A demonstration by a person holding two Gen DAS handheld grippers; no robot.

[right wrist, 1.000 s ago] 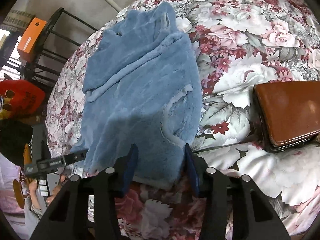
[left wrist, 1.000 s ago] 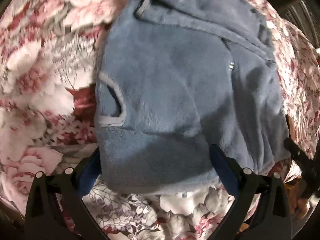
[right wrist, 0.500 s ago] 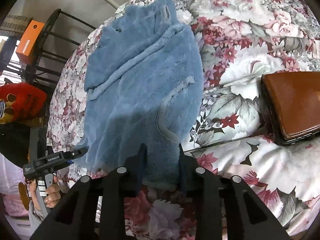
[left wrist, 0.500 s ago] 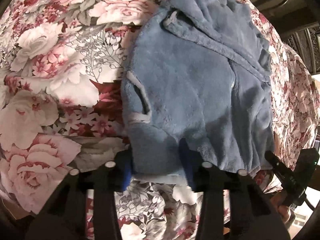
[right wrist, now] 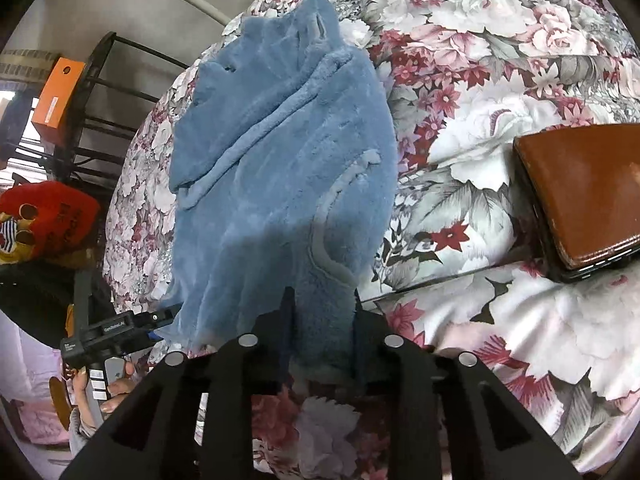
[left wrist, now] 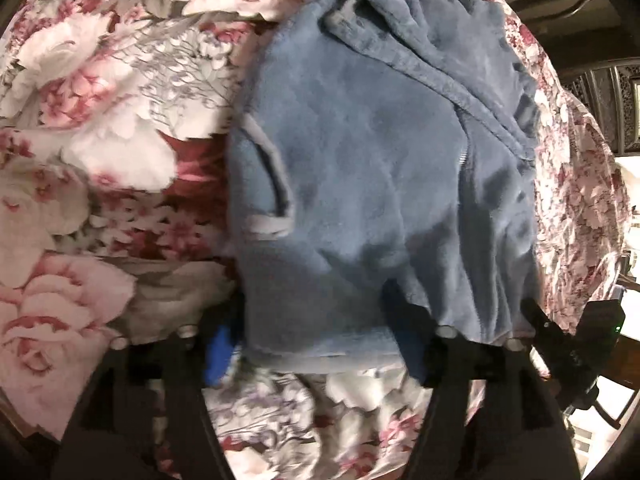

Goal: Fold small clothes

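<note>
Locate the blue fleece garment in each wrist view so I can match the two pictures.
Left wrist view: the blue fleece garment fills the centre and upper right, its near hem between the left gripper fingers.
Right wrist view: it runs from top centre down to the right gripper, which pinches its hem.
Shared landmark: the floral bedspread beneath it.

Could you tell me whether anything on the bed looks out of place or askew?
The blue fleece garment lies rumpled, not flat, its near hem bunched. A brown case sits beside it on the floral bedspread, close to the folding area.
</note>
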